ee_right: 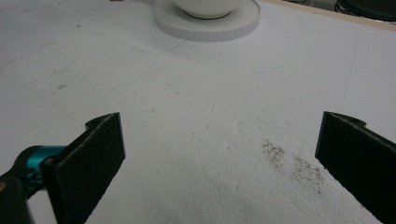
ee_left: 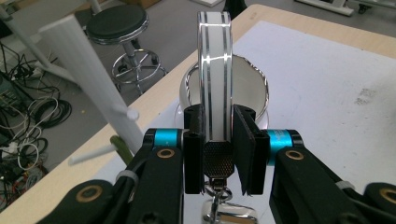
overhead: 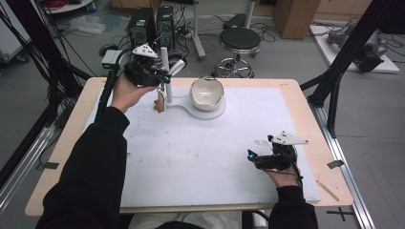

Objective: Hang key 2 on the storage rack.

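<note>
A glossy white band (ee_left: 214,70) with mirror-bright silver stripes is clamped between matt black jaws of the left gripper (ee_left: 219,154); a knurled metal clasp (ee_left: 217,158) is seen below. The bowl (overhead: 207,92) at 12 o'clock looks glazed. A matt, grainy white sheet (ee_right: 196,116) covers the pale wooden table (overhead: 67,138).

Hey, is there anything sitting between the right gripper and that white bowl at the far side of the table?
Nothing visible: bare white mat runs from the open right gripper to the bowl.
</note>
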`<state>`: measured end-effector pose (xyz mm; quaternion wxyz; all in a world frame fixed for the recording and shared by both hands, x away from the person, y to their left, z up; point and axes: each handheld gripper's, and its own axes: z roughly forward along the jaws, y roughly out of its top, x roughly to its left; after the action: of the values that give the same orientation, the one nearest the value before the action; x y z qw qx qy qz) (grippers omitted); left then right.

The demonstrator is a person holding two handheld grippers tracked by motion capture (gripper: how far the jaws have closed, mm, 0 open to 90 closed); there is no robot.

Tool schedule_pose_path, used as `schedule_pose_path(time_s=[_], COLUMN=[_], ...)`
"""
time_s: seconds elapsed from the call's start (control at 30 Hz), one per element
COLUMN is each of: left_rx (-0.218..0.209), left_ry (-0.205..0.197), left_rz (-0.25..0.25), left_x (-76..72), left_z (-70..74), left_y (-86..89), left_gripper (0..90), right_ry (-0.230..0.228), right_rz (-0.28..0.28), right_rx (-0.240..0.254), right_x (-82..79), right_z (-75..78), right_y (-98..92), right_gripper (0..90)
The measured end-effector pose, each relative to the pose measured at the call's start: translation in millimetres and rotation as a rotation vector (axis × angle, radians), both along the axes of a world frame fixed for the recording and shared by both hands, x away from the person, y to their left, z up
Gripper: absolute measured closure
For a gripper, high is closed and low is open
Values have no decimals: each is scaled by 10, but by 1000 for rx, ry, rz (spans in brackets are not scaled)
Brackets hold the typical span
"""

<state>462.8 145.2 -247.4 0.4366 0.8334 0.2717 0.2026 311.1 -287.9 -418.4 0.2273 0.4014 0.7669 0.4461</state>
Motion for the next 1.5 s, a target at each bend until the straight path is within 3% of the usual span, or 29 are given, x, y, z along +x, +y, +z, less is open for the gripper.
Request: schedule_pose_path(time_s=[0.13,0.27,0.6,0.73,0.9,1.07,1.5], left_rx=[25,22,-22,8,12,-9,18], left_ry=[-6,-11,-22,-19,-22,-33,-35], left_rz=[-6,3,1,10,13,30,64], left_x=[58,119,252,328,385,434,588], left_z=[57,107,181,234,284,310,283], left_y=[-46,-36,24,29,22,26,38], left_gripper=[746,746,746,746,746,746,746], right_ry=[-1,-1,3,5,10,4,14], right_rz=[0,1,-3,-3,0,1,-4], right_rx=[-1,-2,-5,-7,-11,-16,-16], right_x=[-1,-1,14,20,32,31,13], right_z=[0,-1,-8,-11,-19,-18,-25], right_y=[-2,-4,-4,-4,7,-5,-10], right_gripper=[6,6,6,6,6,6,6])
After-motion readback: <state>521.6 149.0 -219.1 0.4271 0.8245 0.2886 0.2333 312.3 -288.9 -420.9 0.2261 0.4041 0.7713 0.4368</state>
